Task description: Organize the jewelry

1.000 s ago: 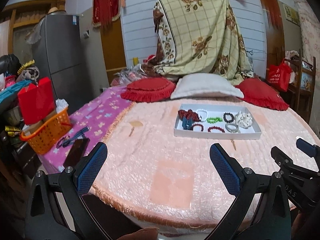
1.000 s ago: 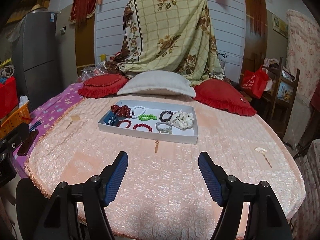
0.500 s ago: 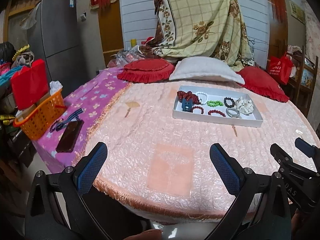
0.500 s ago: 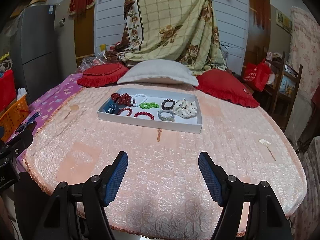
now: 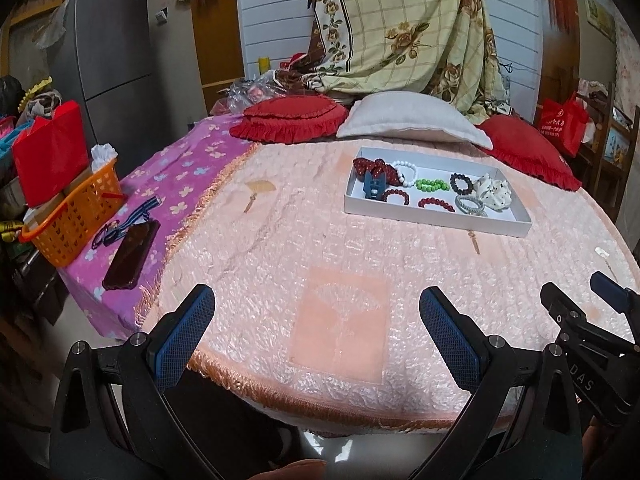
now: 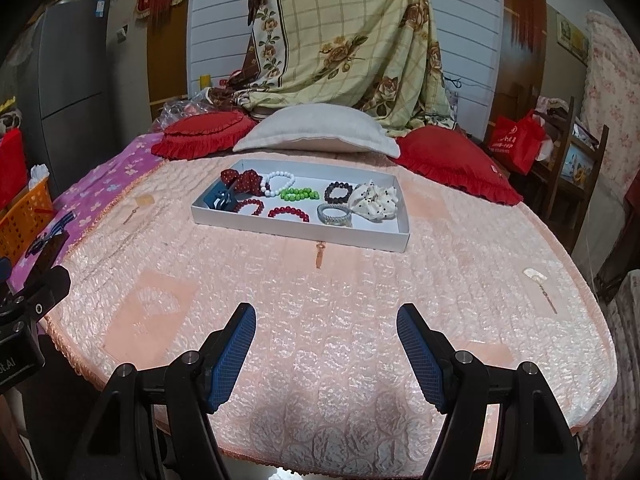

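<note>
1. Nearest in, the left gripper hangs over the near edge of the bed, jaws spread wide with nothing between the blue pads, so it is ready to take something rather than carry it.

2. Alongside it the right gripper is just as wide and just as empty, pointed straight up the bed toward the tray. Both tools sit well short of the jewelry.

3. Under them spreads the pink quilted bedspread, a soft and level working surface. I'd judge small beads would sink into that texture, which is a good reason to keep them boxed.

4. Off to the left, on the purple sheet, a dark phone and a striped lanyard lie parked, clear of the work.

5. Further up sits the white tray, shallow-walled and lying flat. Every piece I can see is inside it: two red bead bracelets, a green one, a white one, a dark one, a grey band, a spotted cream scrunchie, a red spotted scrunchie and a blue clip.

6. The pieces lie loosely spaced, some touching. That fits a tray waiting to be sorted, or one just filled.

7. Beyond, a white pillow lies between red cushions.
</note>
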Available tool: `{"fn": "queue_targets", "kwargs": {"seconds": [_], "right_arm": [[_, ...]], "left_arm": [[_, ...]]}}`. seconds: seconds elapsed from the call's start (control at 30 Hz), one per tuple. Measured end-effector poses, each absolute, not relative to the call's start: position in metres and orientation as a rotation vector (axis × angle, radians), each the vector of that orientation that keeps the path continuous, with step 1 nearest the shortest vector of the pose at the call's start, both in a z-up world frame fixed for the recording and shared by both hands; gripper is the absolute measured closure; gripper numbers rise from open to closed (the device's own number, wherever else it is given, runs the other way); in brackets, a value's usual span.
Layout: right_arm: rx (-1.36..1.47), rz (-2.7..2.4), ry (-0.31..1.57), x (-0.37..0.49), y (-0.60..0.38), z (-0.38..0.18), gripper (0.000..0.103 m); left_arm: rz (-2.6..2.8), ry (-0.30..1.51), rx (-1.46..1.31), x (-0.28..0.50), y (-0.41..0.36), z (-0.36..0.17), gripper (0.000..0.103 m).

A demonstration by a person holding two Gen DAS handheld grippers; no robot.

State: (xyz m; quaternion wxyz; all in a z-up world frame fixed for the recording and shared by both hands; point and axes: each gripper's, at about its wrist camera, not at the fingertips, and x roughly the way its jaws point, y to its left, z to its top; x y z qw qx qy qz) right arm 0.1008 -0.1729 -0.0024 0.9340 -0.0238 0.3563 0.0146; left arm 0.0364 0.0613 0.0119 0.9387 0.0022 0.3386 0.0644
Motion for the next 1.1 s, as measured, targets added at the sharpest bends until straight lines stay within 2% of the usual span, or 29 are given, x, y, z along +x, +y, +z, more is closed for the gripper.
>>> {"fn": "queue_targets", "kwargs": {"seconds": [1.1], "right_arm": [[-0.052, 0.035, 0.758, 0.107, -0.171, -0.014, 0.032]], "left_arm": [[0.121, 0.764, 0.012, 0.049, 0.060, -0.005, 0.001]]}}
